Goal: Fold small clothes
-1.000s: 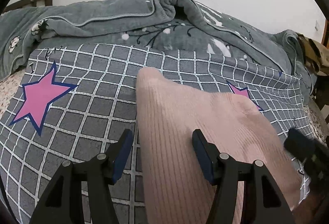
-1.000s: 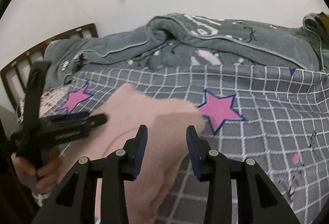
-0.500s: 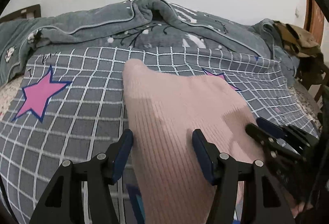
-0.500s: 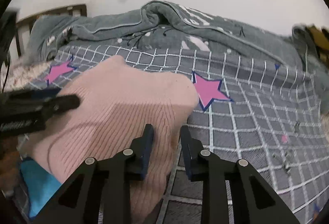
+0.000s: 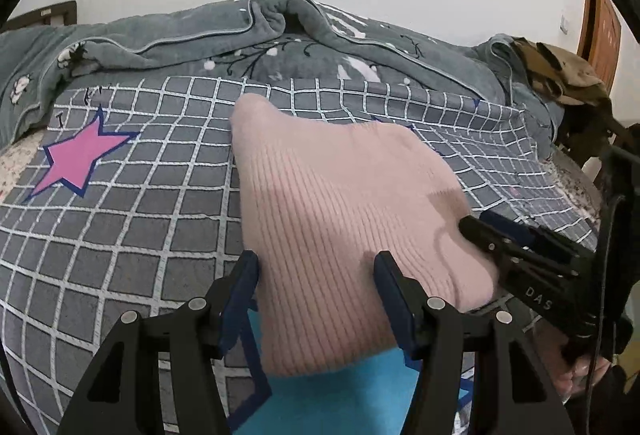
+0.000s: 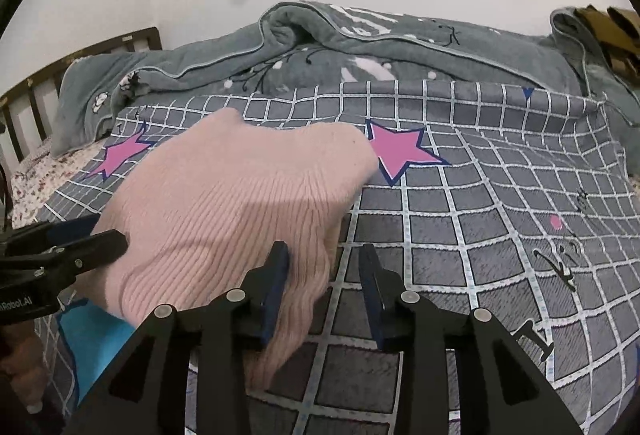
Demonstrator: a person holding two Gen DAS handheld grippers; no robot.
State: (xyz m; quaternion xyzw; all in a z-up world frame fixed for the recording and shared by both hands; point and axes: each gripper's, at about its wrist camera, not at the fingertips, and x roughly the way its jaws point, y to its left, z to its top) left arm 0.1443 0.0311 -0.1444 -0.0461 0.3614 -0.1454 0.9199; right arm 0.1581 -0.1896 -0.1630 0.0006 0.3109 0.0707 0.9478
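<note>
Nearby, grey blanket behind pink knit garment, left gripper jaws apart, right gripper jaws apart.

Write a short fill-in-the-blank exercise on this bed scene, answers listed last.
1. The ribbed knit garment is ____ in colour.
2. The checked bedsheet is printed with pink ____.
3. The left gripper has its jaws ____ over the garment's near edge.
4. The rumpled grey blanket lies ____ the garment, toward the wall.

Answers: pink; stars; open; behind
</note>
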